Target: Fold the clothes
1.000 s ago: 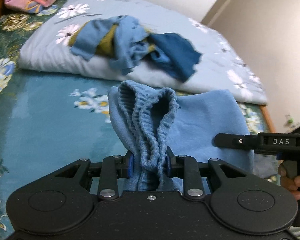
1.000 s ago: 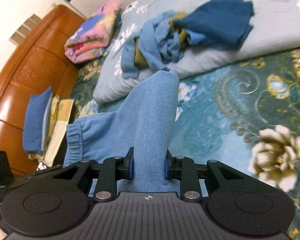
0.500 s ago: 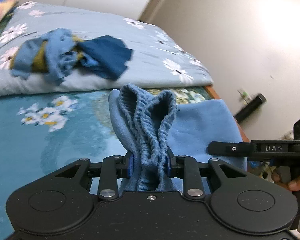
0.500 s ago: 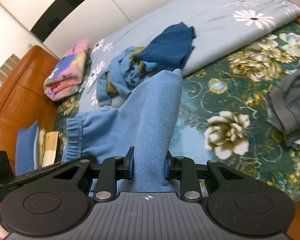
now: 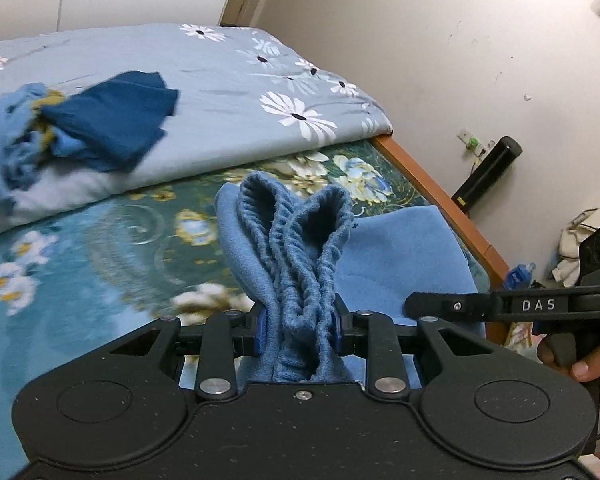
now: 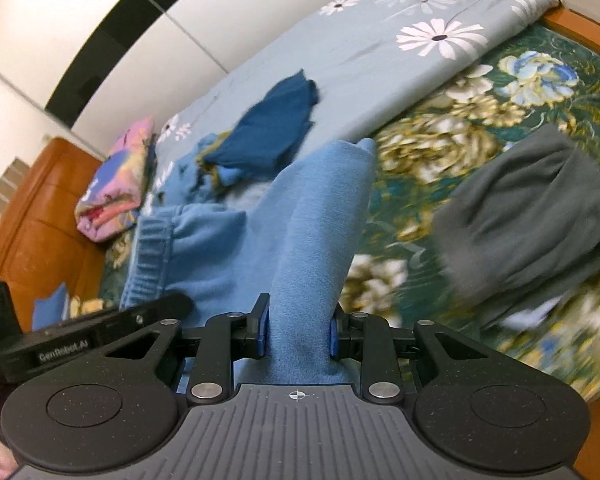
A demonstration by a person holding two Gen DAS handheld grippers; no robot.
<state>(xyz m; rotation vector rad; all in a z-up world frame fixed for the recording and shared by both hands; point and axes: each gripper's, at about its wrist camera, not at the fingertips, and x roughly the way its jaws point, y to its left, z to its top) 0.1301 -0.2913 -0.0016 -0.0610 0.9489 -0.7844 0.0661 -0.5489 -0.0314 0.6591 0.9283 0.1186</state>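
I hold light blue fleece trousers up over the bed between both grippers. My left gripper is shut on the bunched ribbed waistband. My right gripper is shut on a folded leg of the same trousers; the waistband shows to its left. The right gripper also shows at the right of the left wrist view, and the left gripper at the left of the right wrist view.
A pile of blue and mustard clothes lies on the pale floral quilt. A grey garment lies on the green floral sheet at right. A pink folded blanket sits by the wooden headboard. The wooden bed edge and wall are right.
Both grippers have swung to the right along the bed with the trousers still held. The clothes pile has slid left in view and the grey garment has come closer.
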